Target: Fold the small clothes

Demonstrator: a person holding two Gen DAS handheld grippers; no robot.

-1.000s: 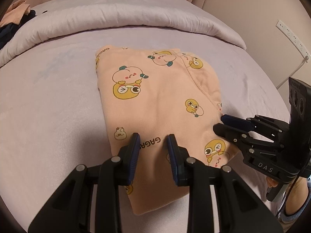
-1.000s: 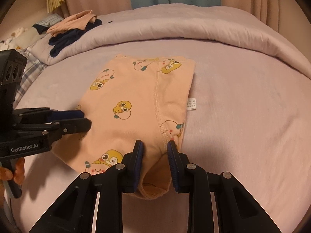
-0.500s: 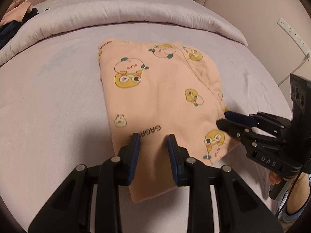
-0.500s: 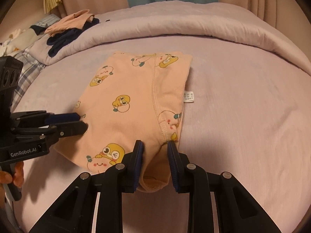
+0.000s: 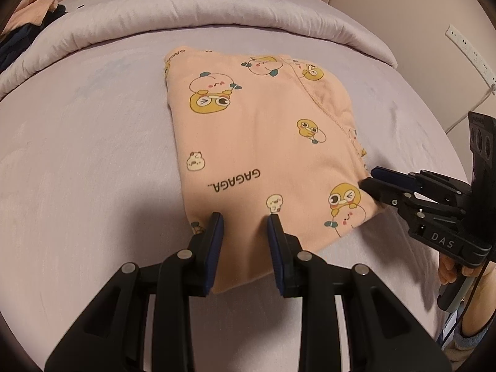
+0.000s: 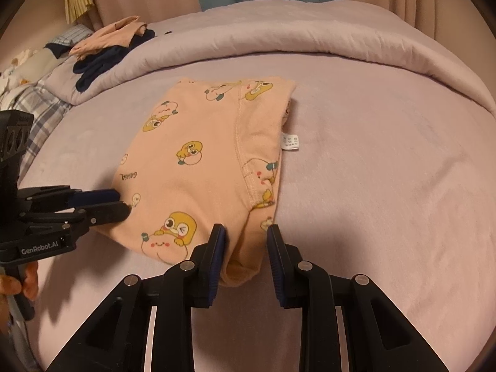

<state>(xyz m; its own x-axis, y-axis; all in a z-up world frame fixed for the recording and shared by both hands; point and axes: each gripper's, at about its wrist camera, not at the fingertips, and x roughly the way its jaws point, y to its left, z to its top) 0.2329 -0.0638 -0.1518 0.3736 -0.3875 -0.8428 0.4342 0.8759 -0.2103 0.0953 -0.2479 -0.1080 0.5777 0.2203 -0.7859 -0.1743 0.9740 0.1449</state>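
Observation:
A folded peach garment (image 5: 263, 130) printed with yellow ducks and "GAGAGA" lies flat on the lilac bed sheet (image 5: 77, 155). My left gripper (image 5: 243, 217) hovers at its near edge, jaws apart, with the near corner of the cloth lying loose under and between the fingers. In the right wrist view the garment (image 6: 210, 167) shows a seam and a white care label (image 6: 290, 141). My right gripper (image 6: 245, 228) stands open over the other near corner, a cloth tab lying between its fingers unpinched. Each gripper shows in the other's view: left gripper (image 6: 124, 204), right gripper (image 5: 367, 179), tips touching the cloth edge.
A rolled lilac duvet (image 5: 217, 9) runs across the back of the bed. A pile of peach and navy clothes (image 6: 108, 46) sits at the back left beside a plaid pillow (image 6: 40, 108). A power strip (image 5: 468, 49) hangs on the right wall. A hand (image 6: 18, 285) holds the left gripper.
The garment now lies farther from both cameras: both grippers have drawn back from over the cloth to its near edge. The jaw gaps look unchanged.

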